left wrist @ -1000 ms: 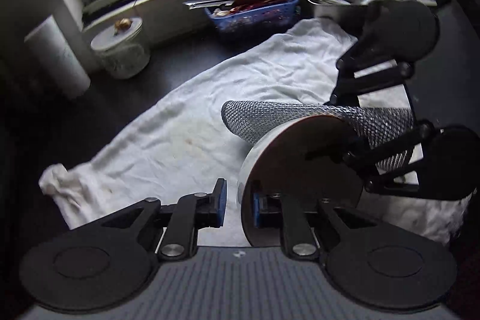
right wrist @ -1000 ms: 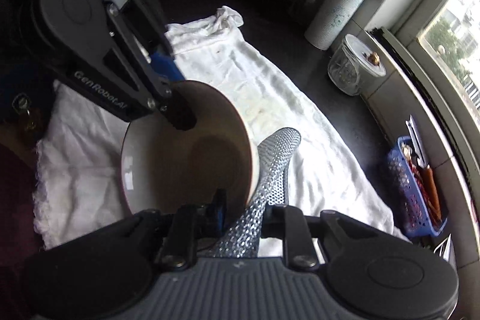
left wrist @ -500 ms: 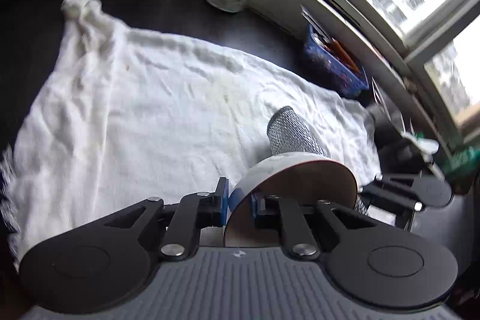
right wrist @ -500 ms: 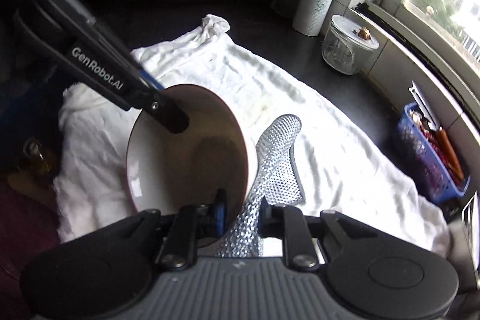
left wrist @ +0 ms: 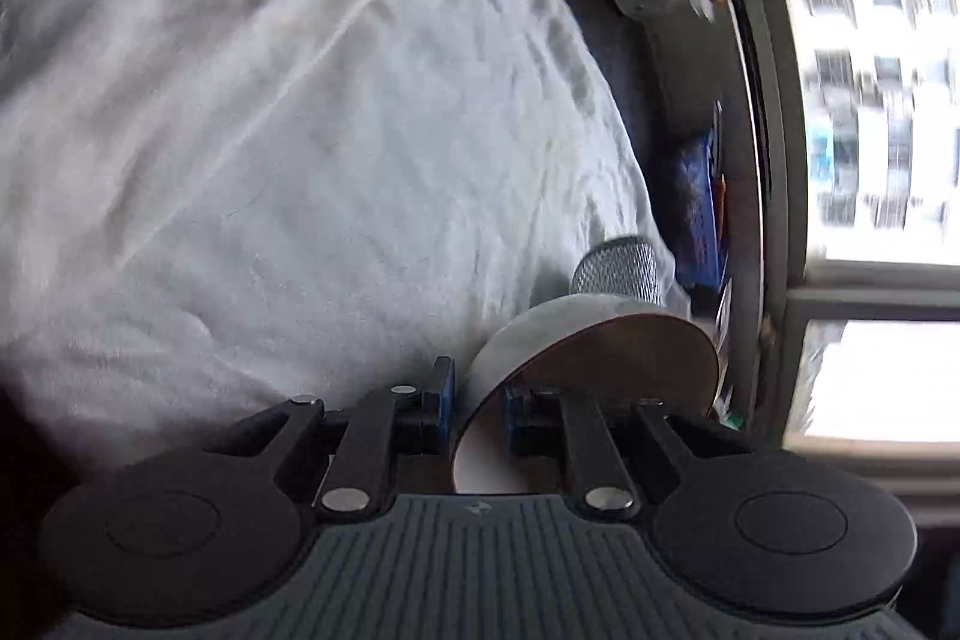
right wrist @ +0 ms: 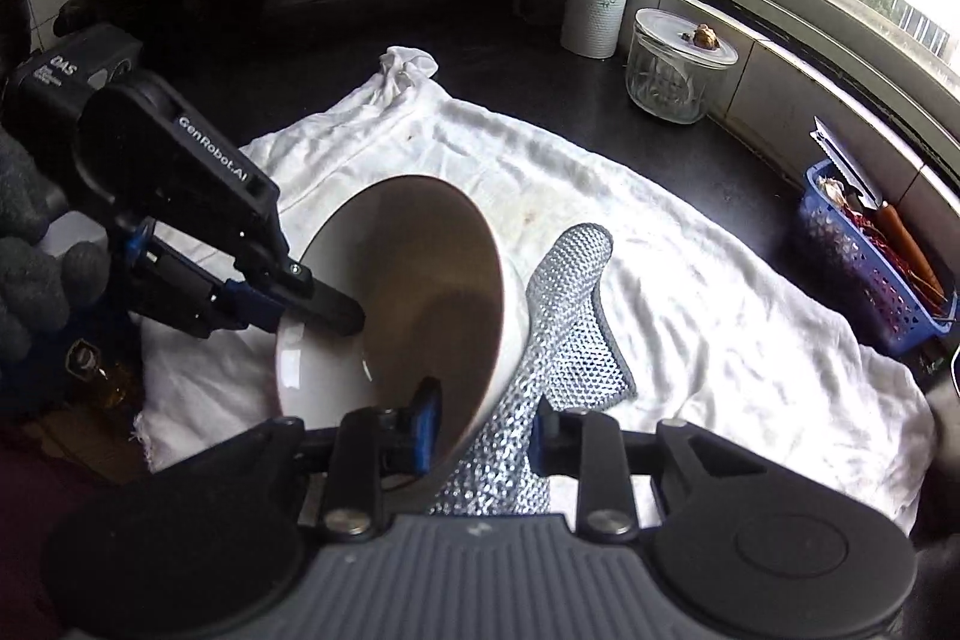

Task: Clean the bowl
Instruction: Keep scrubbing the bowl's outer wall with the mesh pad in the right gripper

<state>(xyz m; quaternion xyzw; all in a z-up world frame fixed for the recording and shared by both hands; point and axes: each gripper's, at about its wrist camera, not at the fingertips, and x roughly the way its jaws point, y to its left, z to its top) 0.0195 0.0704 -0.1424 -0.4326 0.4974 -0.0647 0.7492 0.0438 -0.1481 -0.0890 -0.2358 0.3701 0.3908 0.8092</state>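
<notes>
Ideally, the tilted white ceramic bowl (right wrist: 408,304), clamped at its rim by the left gripper (right wrist: 336,307), is rubbed firmly with the silver mesh scouring cloth (right wrist: 558,340) pinched against its wall by the right gripper (right wrist: 480,427).

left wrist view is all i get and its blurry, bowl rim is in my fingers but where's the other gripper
Observer: The right gripper is clamped across the bowl rim with the silver mesh scrubber; one finger sits inside the bowl, and the scrubber lies against its outer wall.
Operator: is the bowl flat on the towel
Observer: No, it is tipped on edge, its opening facing the left gripper, above the white towel.
Operator: anything in the bowl
Observer: The inside looks bare and glossy; no food shows.
</notes>
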